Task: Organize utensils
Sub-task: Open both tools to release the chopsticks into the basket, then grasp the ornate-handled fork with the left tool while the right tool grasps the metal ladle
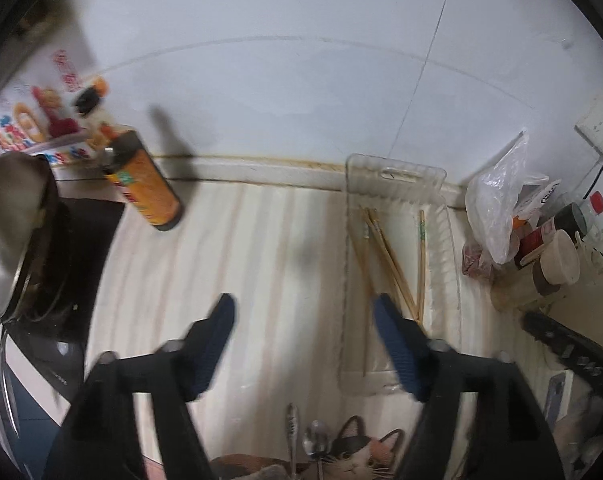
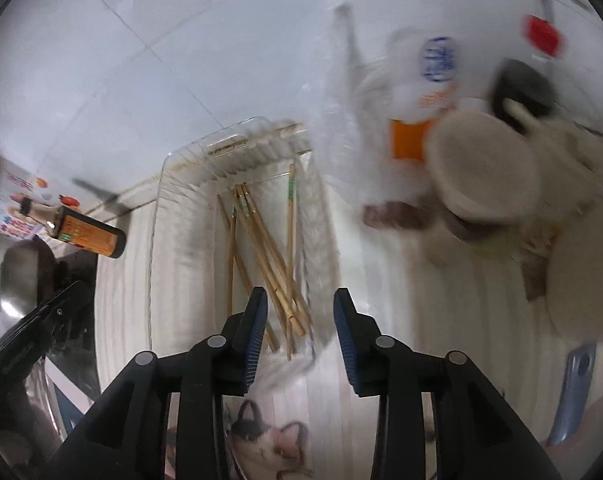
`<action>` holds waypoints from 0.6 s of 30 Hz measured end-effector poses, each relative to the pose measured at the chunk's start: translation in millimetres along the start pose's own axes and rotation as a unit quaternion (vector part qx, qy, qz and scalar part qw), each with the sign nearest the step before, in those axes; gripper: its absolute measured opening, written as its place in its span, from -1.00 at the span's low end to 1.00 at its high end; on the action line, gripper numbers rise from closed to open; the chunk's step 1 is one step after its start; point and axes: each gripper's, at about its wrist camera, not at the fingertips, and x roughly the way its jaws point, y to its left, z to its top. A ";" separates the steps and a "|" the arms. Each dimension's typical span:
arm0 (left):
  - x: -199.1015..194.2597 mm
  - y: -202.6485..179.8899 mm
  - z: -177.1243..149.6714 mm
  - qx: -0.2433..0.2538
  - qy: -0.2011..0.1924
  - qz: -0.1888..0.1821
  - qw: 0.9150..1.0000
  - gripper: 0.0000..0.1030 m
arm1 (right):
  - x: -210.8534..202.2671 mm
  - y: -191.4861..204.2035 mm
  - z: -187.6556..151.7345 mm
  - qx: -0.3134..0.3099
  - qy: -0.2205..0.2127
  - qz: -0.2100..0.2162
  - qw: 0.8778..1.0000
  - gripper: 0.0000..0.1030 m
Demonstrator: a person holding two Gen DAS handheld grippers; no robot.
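Observation:
A clear plastic tray (image 1: 397,172) (image 2: 189,208) lies on the pale striped counter and holds several wooden chopsticks (image 1: 393,264) (image 2: 261,248). My left gripper (image 1: 305,304) stands wide open above the bare counter, its right finger near the tray's left edge, nothing between the pads. My right gripper (image 2: 301,300) is partly open over the tray's near end, just above the chopstick tips, and grips nothing. Two metal utensils, a spoon (image 1: 316,440) among them, lie at the bottom of the left wrist view on a cat-print mat (image 1: 357,456) (image 2: 269,436).
An orange-labelled bottle (image 1: 145,188) (image 2: 89,236) stands at the back left beside a steel pot (image 1: 9,216) on a black hob. At the right sit a plastic bag (image 1: 497,200), jars and cups (image 2: 485,168). A phone (image 2: 573,392) lies near the right edge.

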 end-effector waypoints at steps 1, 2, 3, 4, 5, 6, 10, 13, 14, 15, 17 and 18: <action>-6.4 4.2 -6.9 -0.001 -0.012 0.005 1.000 0.77 | -6.3 -5.0 -6.6 0.010 -0.011 0.004 1.000 -0.19; -10.1 7.3 -12.4 -0.001 -0.019 0.007 1.000 0.95 | -13.2 -10.6 -14.0 0.016 -0.015 0.005 1.000 -0.16; -13.3 10.9 -18.9 -0.001 -0.023 0.009 1.000 1.00 | -21.2 -18.9 -24.5 0.025 -0.020 0.005 0.999 -0.14; -14.9 14.2 -26.5 -0.001 -0.023 0.013 1.000 1.00 | -26.0 -24.9 -33.1 0.031 -0.023 0.003 0.999 -0.13; -14.5 17.1 -34.8 0.001 -0.018 0.016 1.000 1.00 | -29.9 -31.9 -42.8 0.037 -0.023 0.000 0.999 -0.10; -13.8 18.3 -40.5 0.003 -0.016 0.019 1.000 1.00 | -32.4 -38.5 -51.0 0.042 -0.022 -0.003 0.999 -0.10; 4.0 27.8 -78.2 0.006 0.016 0.037 0.999 1.00 | -26.9 -65.5 -94.0 0.065 -0.002 -0.021 0.998 -0.10; 27.7 30.3 -111.7 0.010 0.059 0.047 0.997 1.00 | -11.1 -85.4 -125.3 0.083 0.025 -0.035 0.996 -0.10; 33.8 31.2 -121.6 0.008 0.073 0.044 0.996 1.00 | -4.3 -92.4 -135.4 0.090 0.037 -0.038 0.995 -0.10; 45.0 32.5 -136.2 0.005 0.093 0.038 0.995 0.99 | 3.8 -99.3 -145.8 0.096 0.050 -0.039 0.993 -0.10; 60.4 32.6 -153.9 0.005 0.119 0.036 0.992 0.98 | 15.7 -107.5 -159.4 0.102 0.066 -0.046 0.992 -0.10; 67.7 32.8 -160.8 0.004 0.130 0.034 0.991 0.97 | 22.2 -111.0 -165.8 0.104 0.075 -0.049 0.991 -0.10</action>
